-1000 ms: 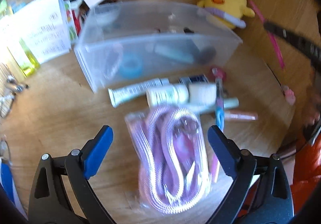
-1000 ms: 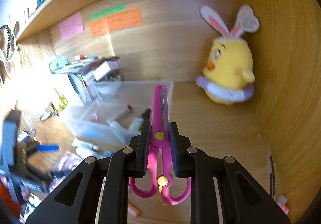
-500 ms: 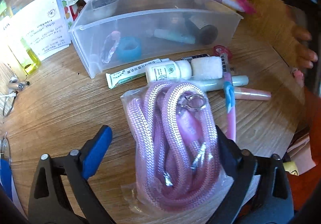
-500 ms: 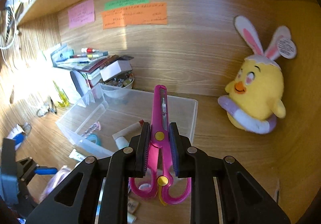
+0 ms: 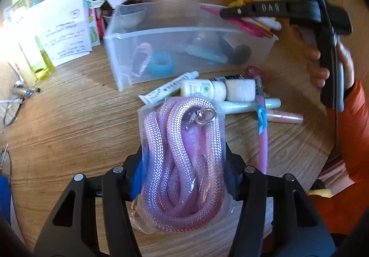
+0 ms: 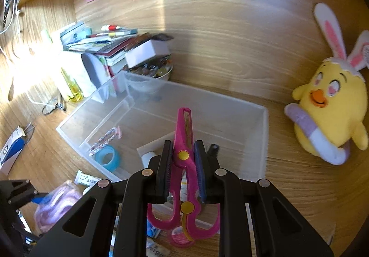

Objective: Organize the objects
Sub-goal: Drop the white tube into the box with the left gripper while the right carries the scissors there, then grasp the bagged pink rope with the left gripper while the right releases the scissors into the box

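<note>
My left gripper (image 5: 183, 164) is shut on a clear bag of coiled pink rope (image 5: 182, 153), low over the wooden desk. My right gripper (image 6: 183, 155) is shut on pink scissors (image 6: 184, 164) and holds them above the clear plastic bin (image 6: 263, 141), blades pointing forward. In the left wrist view the right gripper (image 5: 242, 15) hangs over the bin's (image 5: 120, 68) far right corner with the scissors (image 5: 244, 25). The bin holds a blue tape roll (image 6: 108, 158), a braided band (image 6: 105, 139) and other small items.
In front of the bin lie tubes (image 5: 169, 92), a white bottle (image 5: 203, 90), a pink pen (image 5: 263, 128) and lip gloss (image 5: 284, 117). A yellow plush chick (image 6: 327, 109) sits right of the bin. Books, a paper box (image 5: 62, 26) and a yellow bottle (image 5: 40, 61) crowd the left.
My left gripper moved forward around the rope bag and closed on it. My right gripper carried the scissors left from near the chick to above the bin.
</note>
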Tool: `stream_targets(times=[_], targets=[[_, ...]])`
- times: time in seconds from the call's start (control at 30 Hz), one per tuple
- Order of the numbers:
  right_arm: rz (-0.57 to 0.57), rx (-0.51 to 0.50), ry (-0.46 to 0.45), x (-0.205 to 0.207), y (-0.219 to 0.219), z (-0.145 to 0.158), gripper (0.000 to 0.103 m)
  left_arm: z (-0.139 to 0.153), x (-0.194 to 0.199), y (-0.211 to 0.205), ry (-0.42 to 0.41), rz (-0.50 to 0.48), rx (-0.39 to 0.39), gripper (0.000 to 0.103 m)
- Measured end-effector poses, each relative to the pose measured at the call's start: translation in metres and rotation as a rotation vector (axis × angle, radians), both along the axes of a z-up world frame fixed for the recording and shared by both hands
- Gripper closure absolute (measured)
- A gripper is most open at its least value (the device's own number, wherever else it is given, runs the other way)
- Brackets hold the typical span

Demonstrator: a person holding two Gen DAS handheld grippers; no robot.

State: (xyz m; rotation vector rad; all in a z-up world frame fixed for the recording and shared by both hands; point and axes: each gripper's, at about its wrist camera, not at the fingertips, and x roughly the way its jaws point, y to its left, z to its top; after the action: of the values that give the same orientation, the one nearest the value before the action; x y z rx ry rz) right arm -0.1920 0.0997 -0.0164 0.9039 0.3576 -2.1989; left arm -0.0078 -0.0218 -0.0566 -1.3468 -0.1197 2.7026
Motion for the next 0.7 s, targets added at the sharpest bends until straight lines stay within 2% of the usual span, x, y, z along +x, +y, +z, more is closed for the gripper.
stream_targets(times=[0.1,0.43,0.6,0.7], targets=[[0.003,0.002,-0.007,0.001,-0.003,-0.003,0.086,0.005,0.005,-0.009,0.009,0.024,0.043,0.047],[0.024,-0.038,-0.043,0.016,0.009,0.006,0.085,0.032,0.006,-0.015,0.100,0.069,0.048,0.047],[0.031,-0.086,-0.042,0.033,0.032,0.016,0.075,0.056,0.000,-0.023,0.179,0.103,0.077,0.047],[0.018,-0.080,-0.026,0.045,0.047,0.016,0.074,0.070,-0.005,-0.029,0.222,0.128,0.079,0.047]])
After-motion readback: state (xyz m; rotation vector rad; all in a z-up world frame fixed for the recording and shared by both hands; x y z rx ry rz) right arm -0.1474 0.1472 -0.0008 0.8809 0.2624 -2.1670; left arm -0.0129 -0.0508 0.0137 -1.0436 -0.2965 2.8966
